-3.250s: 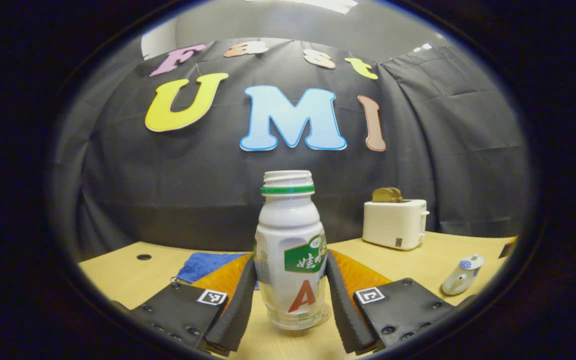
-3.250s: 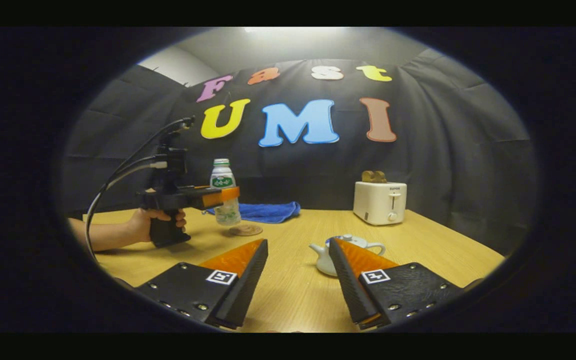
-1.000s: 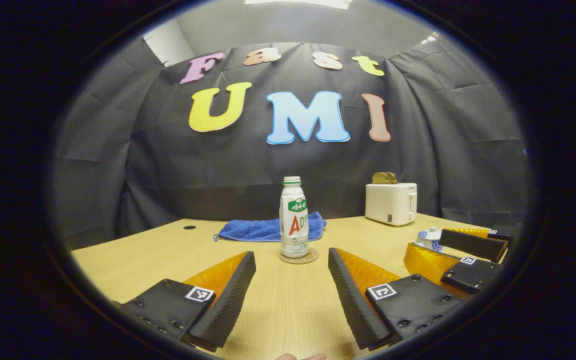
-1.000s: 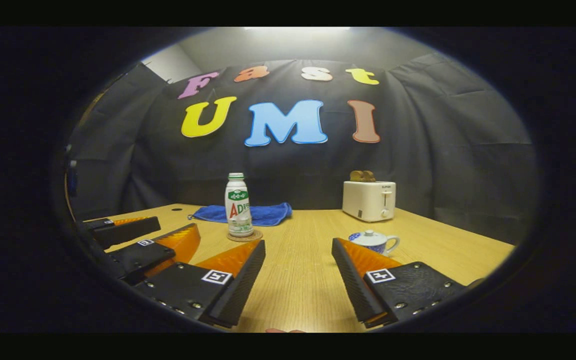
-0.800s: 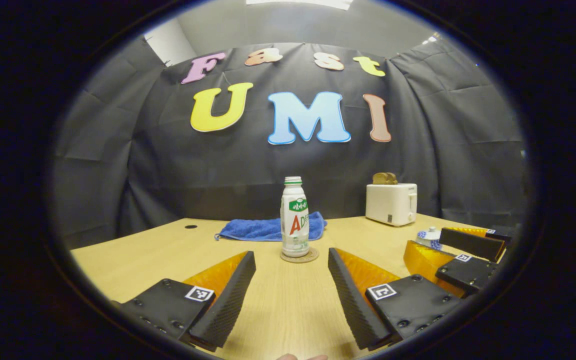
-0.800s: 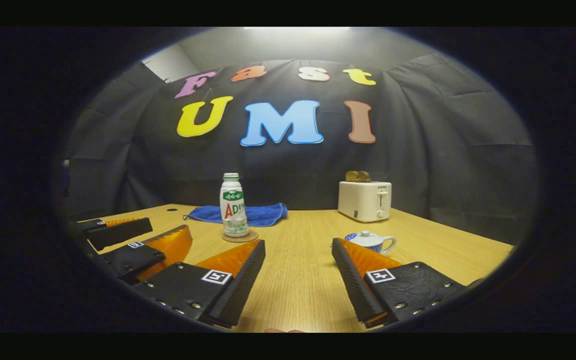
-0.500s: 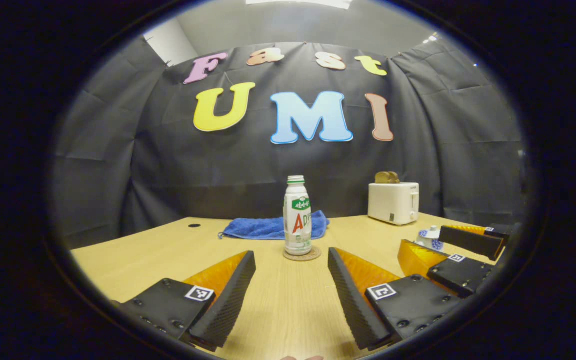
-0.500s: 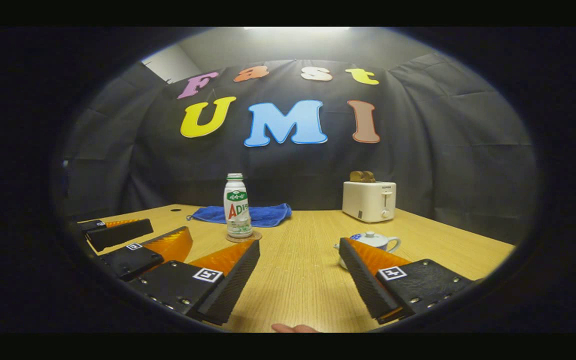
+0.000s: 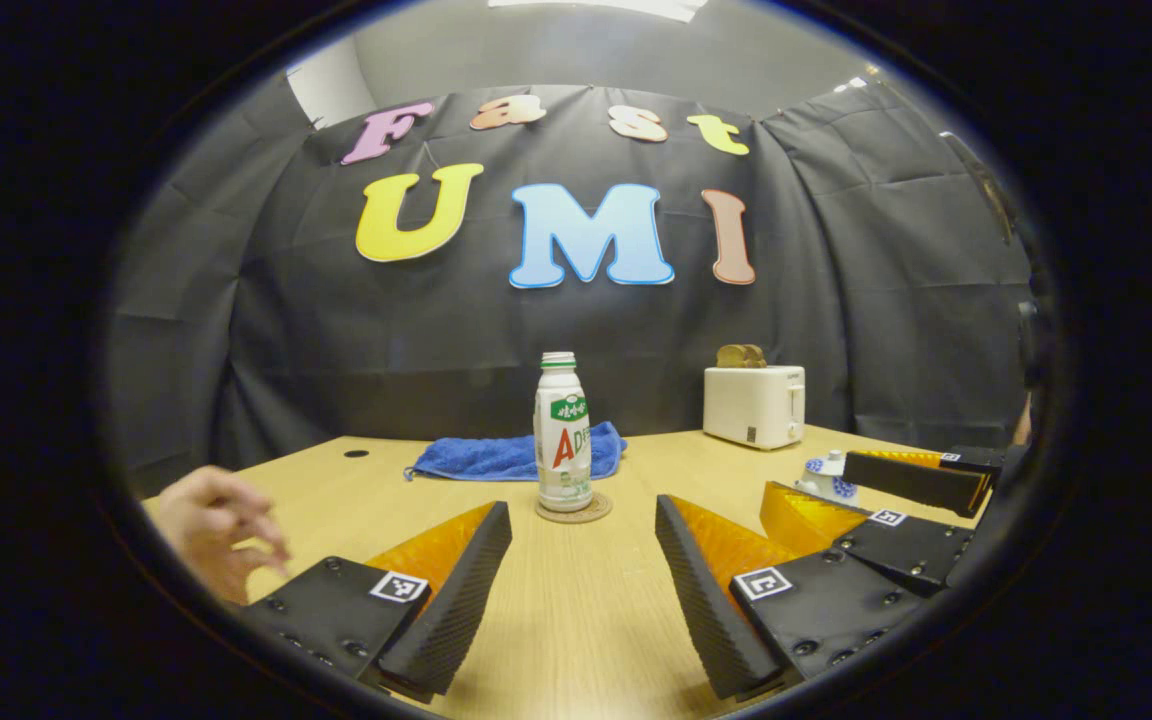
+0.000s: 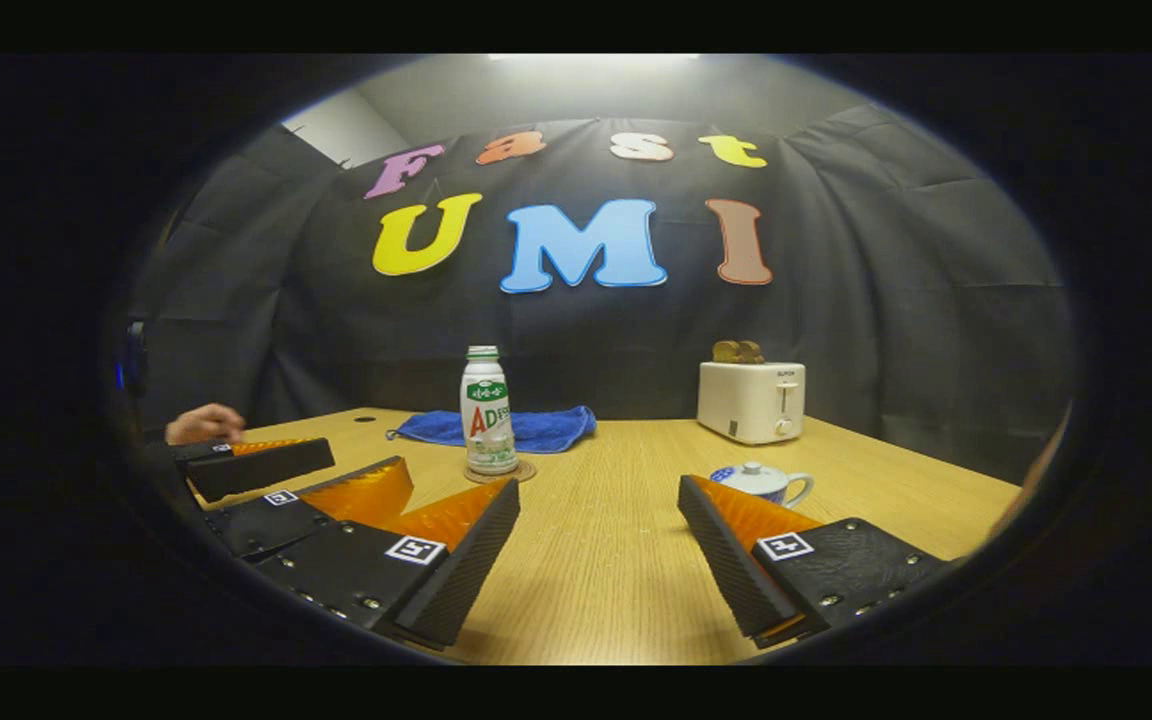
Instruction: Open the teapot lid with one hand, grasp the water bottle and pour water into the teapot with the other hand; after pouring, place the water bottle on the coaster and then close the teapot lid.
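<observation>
The white water bottle (image 9: 563, 435) with a green band stands upright on the round coaster (image 9: 573, 511) mid-table, uncapped. My left gripper (image 9: 581, 535) is open, low over the table, well short of the bottle, with nothing between its fingers. The right gripper (image 9: 841, 495) lies just to its right, with the teapot (image 9: 824, 472) partly hidden behind it. In the right gripper view the bottle (image 10: 488, 415) and coaster (image 10: 501, 472) sit left of centre. My right gripper (image 10: 598, 500) is open and empty. The white and blue teapot (image 10: 764, 482) stands lid on, just beyond its right finger. The left gripper (image 10: 311, 478) lies at left.
A white toaster (image 10: 751, 401) holding bread stands at the back right, and a blue cloth (image 10: 536, 428) lies behind the bottle. A bare hand (image 9: 216, 530) hovers at the left beside the left gripper. The wooden table (image 10: 596, 580) stretches in front of both grippers.
The left gripper, earlier shut on the bottle over the coaster, has let go and backed away. The right gripper's fingers stand slightly wider. A hand has come into view at the left.
</observation>
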{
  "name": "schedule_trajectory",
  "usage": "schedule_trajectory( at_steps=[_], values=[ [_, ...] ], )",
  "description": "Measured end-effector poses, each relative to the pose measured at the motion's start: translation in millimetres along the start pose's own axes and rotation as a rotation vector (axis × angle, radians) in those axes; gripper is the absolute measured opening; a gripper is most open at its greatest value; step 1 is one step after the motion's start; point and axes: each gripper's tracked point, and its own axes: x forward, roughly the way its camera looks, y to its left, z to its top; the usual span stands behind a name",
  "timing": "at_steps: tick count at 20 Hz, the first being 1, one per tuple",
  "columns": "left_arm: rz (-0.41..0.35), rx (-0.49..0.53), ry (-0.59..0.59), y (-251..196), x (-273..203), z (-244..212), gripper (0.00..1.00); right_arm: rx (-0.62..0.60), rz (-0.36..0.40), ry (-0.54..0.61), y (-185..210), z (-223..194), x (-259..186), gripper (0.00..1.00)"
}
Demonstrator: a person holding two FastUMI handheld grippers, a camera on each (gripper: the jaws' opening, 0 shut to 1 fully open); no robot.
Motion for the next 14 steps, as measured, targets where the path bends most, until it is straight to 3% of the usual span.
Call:
schedule_trajectory(
  at_steps=[11,12,13,14],
  values=[
    [0.0,0.001,-0.001,0.3,0.7,-0.2,0.92,0.0,-0.001,0.0,-0.3,-0.6,-0.8,0.97],
    [0.0,0.001,-0.001,0.8,0.1,-0.4,0.99,0.0,-0.001,0.0,-0.3,-0.1,-0.5,0.97],
    [0.0,0.001,-0.001,1.2,-0.5,-0.1,0.95,0.0,-0.001,0.0,-0.3,-0.3,-0.7,0.98],
    [0.0,0.002,-0.001,0.9,-0.1,-0.3,0.99,0.0,-0.001,0.0,-0.4,-0.1,-0.6,0.98]
  ],
)
